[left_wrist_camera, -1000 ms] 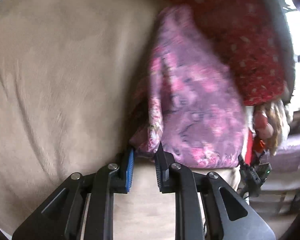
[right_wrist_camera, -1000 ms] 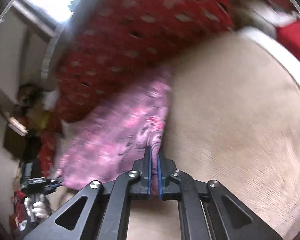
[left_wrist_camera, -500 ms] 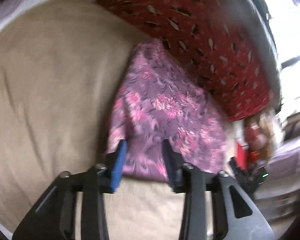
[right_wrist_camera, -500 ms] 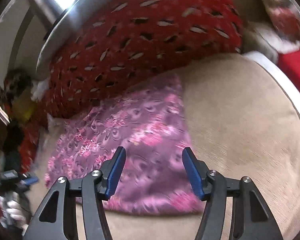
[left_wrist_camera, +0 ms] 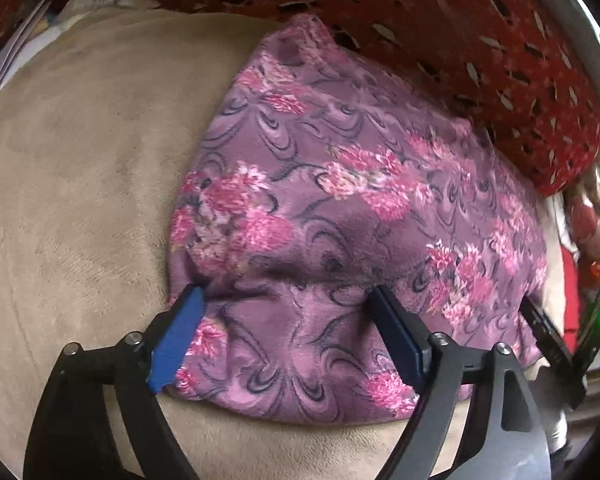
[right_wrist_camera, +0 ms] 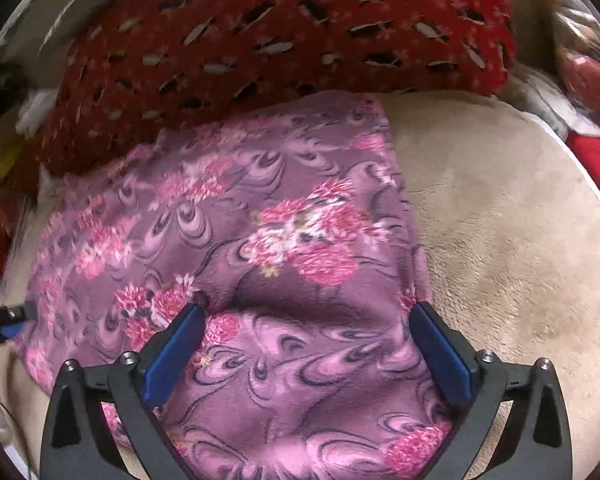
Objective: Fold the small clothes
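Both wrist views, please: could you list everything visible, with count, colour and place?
cloth: one, purple with pink flowers, flat on the blanket, far edge against the cushion
blanket: one, beige, beneath the cloth
cushion: one, red with pale marks, behind the cloth
clutter: several items, blurred, at the frame edges
left tongs: one, black with blue pads, open over the cloth's near edge, just opened
right tongs: one, same colours, open, just opened

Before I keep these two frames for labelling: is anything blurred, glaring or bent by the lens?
Left wrist view: the purple floral fleece cloth is sharp, the beige plush surface bulges with fisheye curvature, and daylight washes out the right edge. Right wrist view: cloth sharp between the fingers, red patterned blanket slightly smeared, corners vignetted black.
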`<action>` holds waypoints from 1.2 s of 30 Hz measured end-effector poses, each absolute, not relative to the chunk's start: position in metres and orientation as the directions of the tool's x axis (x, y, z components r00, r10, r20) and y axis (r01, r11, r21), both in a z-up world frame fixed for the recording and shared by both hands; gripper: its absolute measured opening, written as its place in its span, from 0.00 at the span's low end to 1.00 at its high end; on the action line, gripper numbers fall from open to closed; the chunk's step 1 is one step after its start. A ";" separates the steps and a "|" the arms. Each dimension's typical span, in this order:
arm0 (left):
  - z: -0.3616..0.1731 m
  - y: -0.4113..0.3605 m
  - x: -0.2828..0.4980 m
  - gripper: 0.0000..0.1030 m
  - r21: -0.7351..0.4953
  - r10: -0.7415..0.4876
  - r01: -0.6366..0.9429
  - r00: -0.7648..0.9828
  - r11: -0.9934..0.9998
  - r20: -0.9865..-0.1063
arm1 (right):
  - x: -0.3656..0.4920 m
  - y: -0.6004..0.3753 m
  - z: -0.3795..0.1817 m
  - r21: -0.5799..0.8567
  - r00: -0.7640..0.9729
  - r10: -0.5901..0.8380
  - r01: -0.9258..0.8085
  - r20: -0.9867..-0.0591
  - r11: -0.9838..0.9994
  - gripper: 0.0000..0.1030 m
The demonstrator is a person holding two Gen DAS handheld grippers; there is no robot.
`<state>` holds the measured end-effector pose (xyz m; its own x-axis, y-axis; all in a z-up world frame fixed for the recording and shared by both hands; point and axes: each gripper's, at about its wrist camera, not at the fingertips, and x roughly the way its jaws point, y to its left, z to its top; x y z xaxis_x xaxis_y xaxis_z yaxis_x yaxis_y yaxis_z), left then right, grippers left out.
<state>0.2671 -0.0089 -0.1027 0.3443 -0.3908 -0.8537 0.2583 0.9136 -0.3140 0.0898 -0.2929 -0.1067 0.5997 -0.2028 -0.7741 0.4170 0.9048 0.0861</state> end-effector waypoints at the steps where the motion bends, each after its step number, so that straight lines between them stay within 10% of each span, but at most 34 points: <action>1: -0.103 -0.009 0.267 0.85 -0.312 -0.390 0.260 0.348 0.914 -0.852 | 0.091 -0.292 -0.107 0.078 0.596 -0.209 0.419 -0.775 0.905 1.00; 12: -0.106 -0.024 0.265 1.00 -0.284 -0.387 0.310 0.354 0.907 -0.851 | 0.089 -0.295 -0.107 0.087 0.614 -0.205 0.412 -0.762 0.907 1.00; 28: -0.039 -0.021 0.318 0.97 -0.315 -0.427 0.312 0.419 0.896 -0.801 | 0.103 -0.381 -0.069 0.381 0.694 -0.092 0.495 -0.714 0.781 0.96; 34: -0.041 -0.042 0.388 0.97 -0.374 -0.437 0.234 0.362 0.898 -0.824 | 0.151 -0.410 -0.085 0.364 0.619 -0.077 0.553 -0.782 0.749 0.87; 36: -0.048 -0.056 0.404 0.97 -0.345 -0.410 0.233 0.348 0.909 -0.843 | 0.165 -0.406 -0.081 0.360 0.641 -0.052 0.494 -0.765 0.791 0.70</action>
